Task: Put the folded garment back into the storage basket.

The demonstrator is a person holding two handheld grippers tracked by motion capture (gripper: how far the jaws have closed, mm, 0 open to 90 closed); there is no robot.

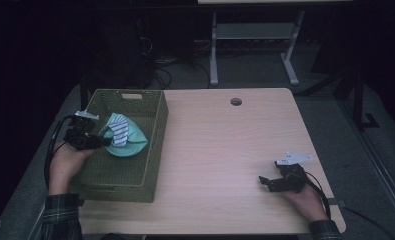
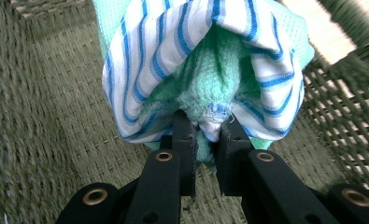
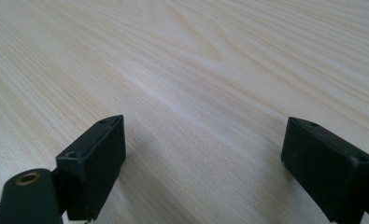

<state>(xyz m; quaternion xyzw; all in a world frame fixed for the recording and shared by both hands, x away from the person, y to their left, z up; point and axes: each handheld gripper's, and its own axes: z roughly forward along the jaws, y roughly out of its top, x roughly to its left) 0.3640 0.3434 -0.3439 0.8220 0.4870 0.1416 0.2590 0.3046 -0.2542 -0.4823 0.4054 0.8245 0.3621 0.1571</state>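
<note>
A bundle of cloths (image 1: 122, 136), one mint green and one white with blue stripes, hangs inside the olive woven basket (image 1: 112, 185) at the table's left. My left gripper (image 1: 103, 141) reaches over the basket's left wall and is shut on that bundle. In the left gripper view the cloths (image 2: 205, 70) bunch up just past the jaws, pinched at my left gripper (image 2: 205, 128). My right gripper (image 1: 263, 182) rests low at the table's front right, open, with bare wood between its jaws; the right gripper view shows my right gripper (image 3: 203, 140) the same way.
The light wooden table (image 1: 225, 145) has a round cable hole (image 1: 236, 102) near its far edge. The basket's woven floor (image 2: 42, 116) lies under the cloths. Beyond the table stand a white desk frame (image 1: 255, 45) and cables on a dark floor.
</note>
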